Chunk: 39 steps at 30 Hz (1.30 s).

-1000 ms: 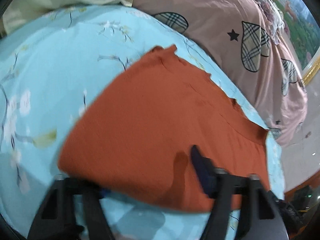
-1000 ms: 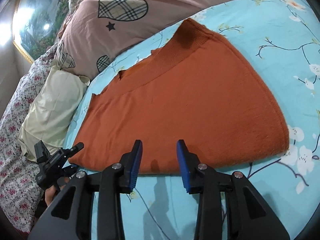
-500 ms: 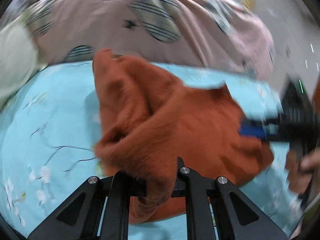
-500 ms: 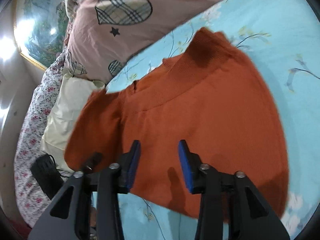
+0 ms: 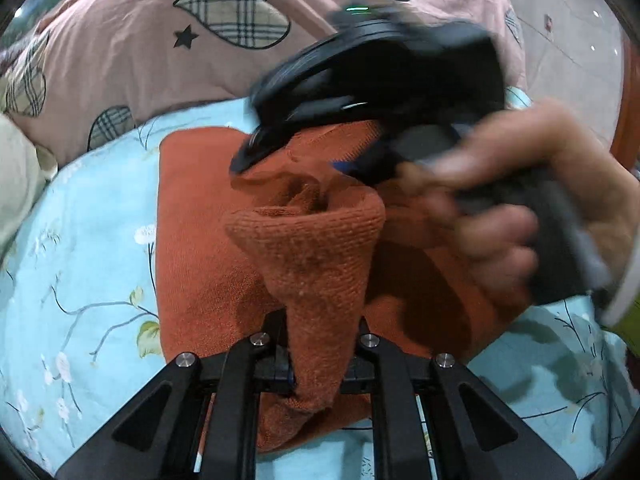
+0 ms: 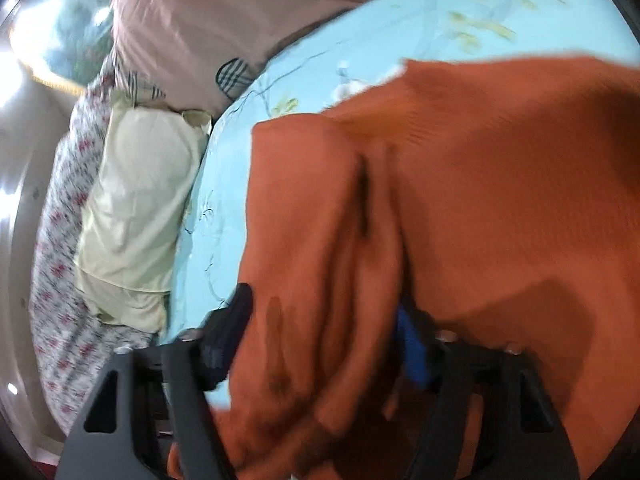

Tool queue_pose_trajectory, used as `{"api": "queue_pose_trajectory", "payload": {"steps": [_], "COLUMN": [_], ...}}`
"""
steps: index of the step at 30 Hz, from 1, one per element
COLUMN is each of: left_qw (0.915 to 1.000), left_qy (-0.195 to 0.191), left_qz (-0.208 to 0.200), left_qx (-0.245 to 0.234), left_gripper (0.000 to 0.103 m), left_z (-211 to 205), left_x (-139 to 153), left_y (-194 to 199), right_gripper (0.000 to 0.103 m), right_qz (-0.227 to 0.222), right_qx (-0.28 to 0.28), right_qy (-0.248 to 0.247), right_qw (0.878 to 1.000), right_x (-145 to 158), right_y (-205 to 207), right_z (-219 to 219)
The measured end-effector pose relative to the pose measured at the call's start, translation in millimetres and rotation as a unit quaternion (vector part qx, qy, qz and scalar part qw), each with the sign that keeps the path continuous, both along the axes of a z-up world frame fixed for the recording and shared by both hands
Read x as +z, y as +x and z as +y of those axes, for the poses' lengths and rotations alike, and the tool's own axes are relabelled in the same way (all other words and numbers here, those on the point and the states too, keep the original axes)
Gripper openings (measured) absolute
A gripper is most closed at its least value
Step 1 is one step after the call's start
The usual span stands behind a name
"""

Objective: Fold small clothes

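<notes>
An orange knitted garment lies on the light blue floral bedsheet. My left gripper is shut on a bunched fold of it and holds the fold up over the rest. In the left wrist view my right gripper and the hand holding it hover blurred over the garment's far right part. In the right wrist view the garment drapes between the fingers of my right gripper, which stand apart; a blue pad shows at the right. The fingertips are partly hidden by cloth.
A pink quilt with plaid hearts lies along the far side of the bed. A cream pillow and a floral cover lie at the left in the right wrist view. A tiled floor shows beyond the bed.
My left gripper shut on the garment's edge, lifted it and carried the fold across toward my right gripper. My right gripper moved in over the garment, and cloth now drapes between its fingers.
</notes>
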<state>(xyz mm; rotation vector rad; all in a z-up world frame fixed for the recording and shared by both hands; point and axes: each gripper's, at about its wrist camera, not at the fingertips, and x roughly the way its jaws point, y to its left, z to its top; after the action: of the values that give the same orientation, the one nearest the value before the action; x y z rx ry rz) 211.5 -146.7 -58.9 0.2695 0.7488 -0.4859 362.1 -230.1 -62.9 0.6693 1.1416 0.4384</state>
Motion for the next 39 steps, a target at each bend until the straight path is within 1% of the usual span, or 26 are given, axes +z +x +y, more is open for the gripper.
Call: {"api": "queue_pose_trajectory", "payload": {"steps": [1, 2, 3, 4, 6, 8, 10, 12, 13, 16, 18, 20, 23, 26, 27, 28, 29, 30, 31, 32, 33, 34, 35, 37, 39], "left_qw": [1.0, 0.9999, 0.9998, 0.9994, 0.9976, 0.9938, 0.9895, 0.9854, 0.9842, 0.98, 0.9766, 0.9749, 0.9721, 0.9701, 0.9688, 0.9679, 0.9666, 0.966, 0.966, 0.9671, 0.9688, 0.9698, 0.9703, 0.9703, 0.9683], "left_qy": [-0.001, -0.007, -0.016, -0.028, -0.059, -0.092, -0.113, -0.123, -0.122, -0.115, -0.118, -0.123, -0.131, -0.133, -0.138, -0.142, -0.147, -0.151, -0.154, -0.155, -0.156, -0.157, -0.161, -0.17, -0.176], "left_qz": [-0.001, -0.001, 0.0, 0.0, 0.006, 0.017, 0.036, 0.054, 0.061, 0.1, 0.125, 0.138, 0.147, 0.157, 0.163, 0.168, 0.173, 0.174, 0.173, 0.17, 0.166, 0.165, 0.165, 0.167, 0.177], "left_qx": [-0.004, -0.009, -0.013, -0.018, -0.036, -0.06, -0.083, -0.105, -0.113, -0.128, -0.129, -0.124, -0.127, -0.129, -0.126, -0.122, -0.119, -0.118, -0.114, -0.108, -0.097, -0.085, -0.071, -0.043, -0.008], "left_gripper": [0.011, 0.011, 0.011, 0.011, 0.012, 0.012, 0.012, 0.012, 0.012, 0.012, 0.013, 0.013, 0.014, 0.027, 0.032, 0.037, 0.039, 0.044, 0.049, 0.052, 0.056, 0.062, 0.064, 0.076, 0.08], "left_z": [-3, -4, -4, -5, -13, -31, -55, -82, -91, -119, -127, -129, -123, -112, -105, -100, -91, -83, -73, -61, -47, -36, -21, 6, 21], "left_x": [3, 9, 15, 23, 38, 50, 52, 45, 40, 17, 5, 1, 3, 6, 7, 8, 10, 11, 13, 15, 16, 17, 18, 15, 7], "left_y": [-2, -3, -5, -6, -3, -4, -5, -6, -6, -1, 6, 20, 29, 32, 34, 36, 38, 36, 37, 39, 43, 45, 51, 65, 81], "right_gripper": [0.021, 0.018, 0.016, 0.016, 0.015, 0.015, 0.015, 0.015, 0.015, 0.015, 0.015, 0.015, 0.015, 0.016, 0.017, 0.019, 0.022, 0.03, 0.041, 0.053, 0.059, 0.067, 0.071, 0.073, 0.074], "right_qz": [-0.004, -0.006, -0.015, -0.036, -0.076, -0.114, -0.123, -0.114, -0.102, -0.063, -0.046, -0.039, -0.05, -0.059, -0.064, -0.068, -0.068, -0.066, -0.062, -0.06, -0.06, -0.062, -0.065, -0.059, -0.049], "right_qx": [0.008, 0.009, 0.007, 0.003, 0.0, -0.008, -0.025, -0.045, -0.059, -0.094, -0.106, -0.112, -0.111, -0.104, -0.107, -0.112, -0.118, -0.126, -0.138, -0.146, -0.152, -0.155, -0.153, -0.142, -0.134], "right_qy": [-0.021, -0.031, -0.03, -0.024, -0.029, -0.05, -0.075, -0.099, -0.113, -0.135, -0.129, -0.119, -0.125, -0.144, -0.149, -0.155, -0.159, -0.162, -0.163, -0.161, -0.155, -0.146, -0.136, -0.111, -0.09], "right_qw": [1.0, 0.999, 0.999, 0.999, 0.997, 0.992, 0.989, 0.987, 0.987, 0.984, 0.985, 0.986, 0.985, 0.982, 0.981, 0.979, 0.978, 0.976, 0.975, 0.974, 0.974, 0.975, 0.977, 0.982, 0.986], "right_x": [1, 4, 11, 25, 51, 80, 92, 91, 86, 58, 42, 29, 29, 35, 37, 40, 42, 43, 45, 47, 49, 51, 52, 49, 43], "right_y": [6, 8, 8, 2, -11, -31, -46, -58, -63, -75, -80, -83, -83, -84, -87, -92, -97, -102, -109, -115, -121, -127, -131, -137, -136], "right_z": [7, 7, 5, -2, -15, -38, -64, -90, -104, -141, -155, -165, -164, -157, -158, -158, -158, -160, -165, -168, -170, -172, -172, -173, -173]}}
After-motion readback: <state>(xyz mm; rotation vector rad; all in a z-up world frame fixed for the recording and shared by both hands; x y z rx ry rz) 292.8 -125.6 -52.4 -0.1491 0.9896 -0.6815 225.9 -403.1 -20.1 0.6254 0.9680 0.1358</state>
